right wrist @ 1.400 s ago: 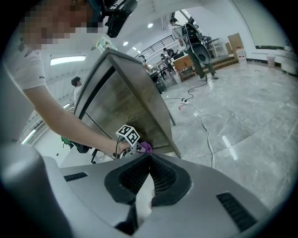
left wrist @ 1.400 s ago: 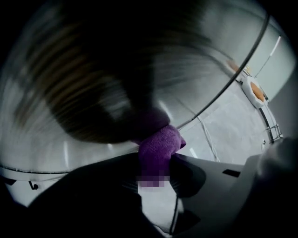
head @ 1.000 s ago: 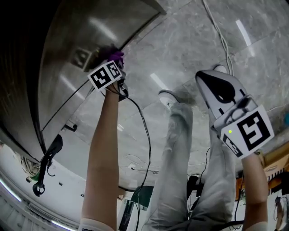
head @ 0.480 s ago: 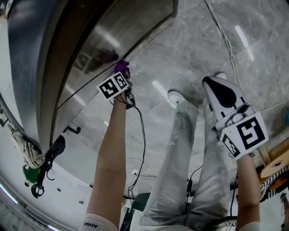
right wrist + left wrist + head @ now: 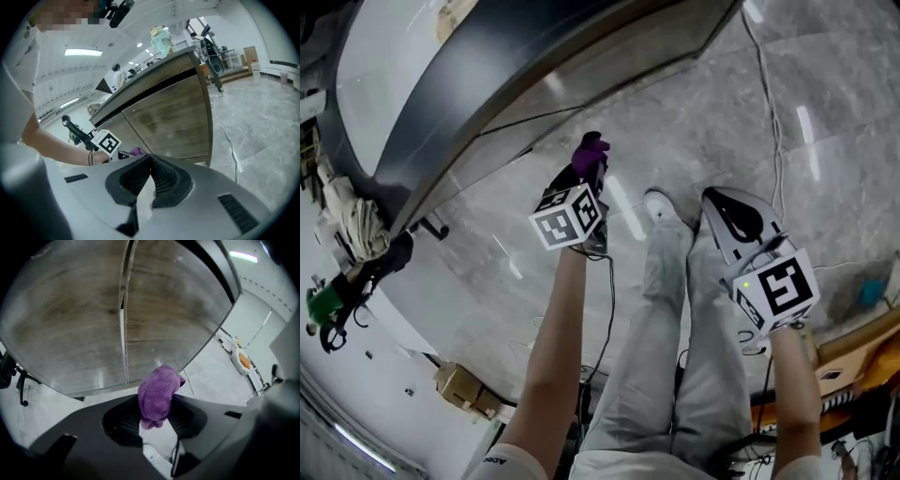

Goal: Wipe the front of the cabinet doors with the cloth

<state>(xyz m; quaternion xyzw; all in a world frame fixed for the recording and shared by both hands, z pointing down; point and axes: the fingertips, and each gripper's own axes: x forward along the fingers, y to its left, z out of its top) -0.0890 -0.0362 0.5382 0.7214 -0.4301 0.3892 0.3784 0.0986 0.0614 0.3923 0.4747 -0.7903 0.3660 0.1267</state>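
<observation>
The wood-grain cabinet doors (image 5: 93,319) fill the left gripper view, with a vertical seam between two doors (image 5: 123,319). My left gripper (image 5: 157,401) is shut on a bunched purple cloth (image 5: 159,392), which is held a short way off the doors near their lower edge. In the head view the cloth (image 5: 589,150) sticks out past the left gripper (image 5: 591,167) just below the cabinet (image 5: 581,66). My right gripper (image 5: 724,199) hangs apart at the right with its jaws together and nothing in them. From the right gripper (image 5: 151,161) the cabinet (image 5: 168,117) stands ahead.
Grey marble floor lies below, crossed by a white cable (image 5: 769,103). The person's grey-trousered legs and white shoe (image 5: 661,206) stand between the grippers. A cardboard box (image 5: 464,386) sits lower left. A bottle (image 5: 161,40) stands on the cabinet top. A black clamp-like tool (image 5: 356,281) hangs far left.
The left gripper with the cloth has pulled back from the door surface, moving down and right in the head view. The head view has tilted, showing more of the cabinet top.
</observation>
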